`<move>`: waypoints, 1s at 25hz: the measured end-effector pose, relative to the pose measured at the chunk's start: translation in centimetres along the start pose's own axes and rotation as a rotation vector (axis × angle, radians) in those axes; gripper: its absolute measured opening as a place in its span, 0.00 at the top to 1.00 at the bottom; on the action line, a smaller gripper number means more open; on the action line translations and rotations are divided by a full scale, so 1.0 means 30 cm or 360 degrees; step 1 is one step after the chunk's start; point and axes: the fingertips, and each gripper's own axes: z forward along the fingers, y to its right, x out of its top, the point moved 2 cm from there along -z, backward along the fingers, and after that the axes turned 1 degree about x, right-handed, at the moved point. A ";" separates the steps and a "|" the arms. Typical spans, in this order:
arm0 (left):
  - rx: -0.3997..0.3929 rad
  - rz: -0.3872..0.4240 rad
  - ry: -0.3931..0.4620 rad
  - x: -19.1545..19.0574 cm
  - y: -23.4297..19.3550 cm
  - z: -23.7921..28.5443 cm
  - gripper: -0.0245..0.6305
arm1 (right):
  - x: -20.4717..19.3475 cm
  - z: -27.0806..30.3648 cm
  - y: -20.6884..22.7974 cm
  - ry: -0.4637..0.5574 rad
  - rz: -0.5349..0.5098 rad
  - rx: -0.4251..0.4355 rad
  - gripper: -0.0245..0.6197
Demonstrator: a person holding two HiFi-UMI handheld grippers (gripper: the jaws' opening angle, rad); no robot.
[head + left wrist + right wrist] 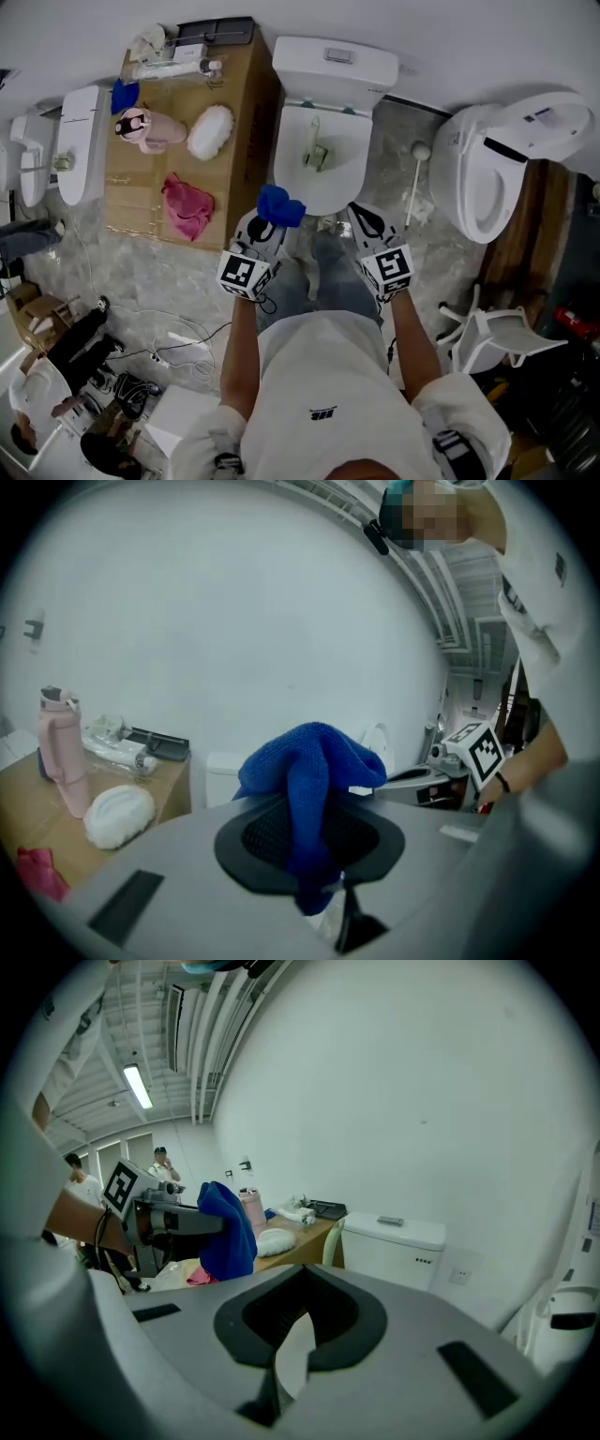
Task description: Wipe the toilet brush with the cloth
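Observation:
A blue cloth (279,206) hangs bunched from my left gripper (267,225), which is shut on it just in front of the white toilet's bowl (323,192). In the left gripper view the cloth (314,771) stands up between the jaws of the left gripper (319,860). My right gripper (363,216) is beside it to the right, shut and holding nothing; in its own view the right gripper (291,1349) shows closed jaws and the cloth (228,1227) off to the left. A white long-handled toilet brush (415,187) stands on the floor right of the toilet. A pale greenish object (317,155) lies in the bowl.
A cardboard-topped table (141,211) on the left carries a pink bottle (145,129), a white fluffy pad (210,131) and a pink rag (187,204). A second toilet with its lid up (497,159) stands at the right, a white stool (487,339) near it. Cables (178,352) lie on the floor.

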 end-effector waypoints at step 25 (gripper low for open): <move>-0.0114 0.0022 -0.0231 -0.481 -0.271 0.444 0.85 | -0.457 0.558 0.231 -0.0238 -0.0265 0.0006 0.97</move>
